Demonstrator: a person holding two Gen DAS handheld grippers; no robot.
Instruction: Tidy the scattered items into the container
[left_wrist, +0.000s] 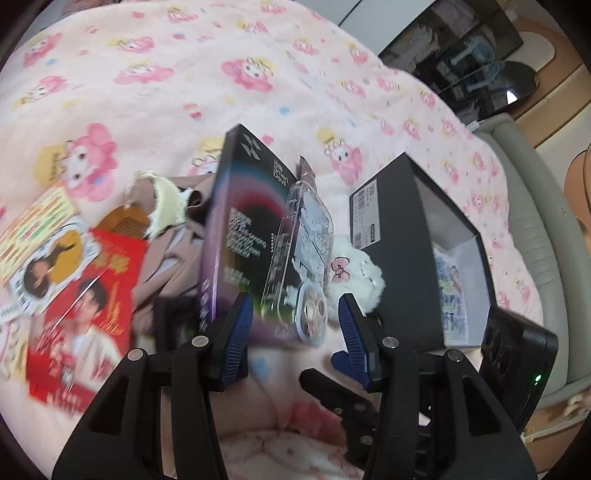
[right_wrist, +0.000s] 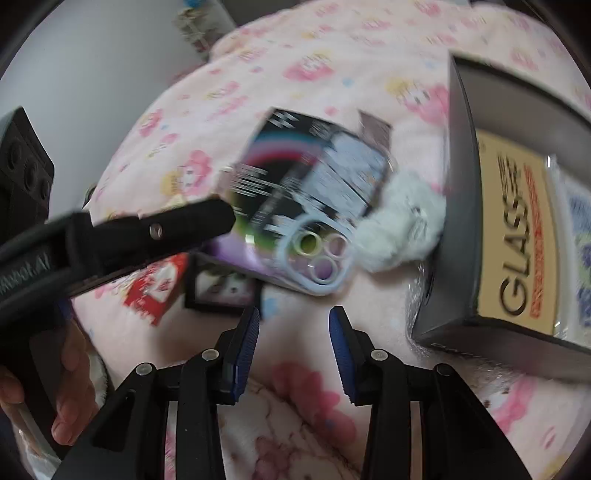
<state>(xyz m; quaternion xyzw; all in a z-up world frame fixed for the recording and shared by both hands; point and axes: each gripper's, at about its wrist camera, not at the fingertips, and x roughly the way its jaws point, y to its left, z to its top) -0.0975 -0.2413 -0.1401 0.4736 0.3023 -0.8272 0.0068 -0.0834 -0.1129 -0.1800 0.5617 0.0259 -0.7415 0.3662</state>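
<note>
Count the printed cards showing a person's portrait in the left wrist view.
2. A white-edged card lies at the left on the blanket; a red card lies just below it. Others may be hidden.

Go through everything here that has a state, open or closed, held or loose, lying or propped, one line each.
Dark box: lid off, printed packets inside.
Purple packaging box: tilted up off the bedspread; support unclear.
Clear phone case: lying on the purple box's face.
White plush: loose on the bedspread, against the dark box.
Red card: flat, loose.
Left claw: open, at the purple box's lower edge.
Right claw: open, empty.
</note>
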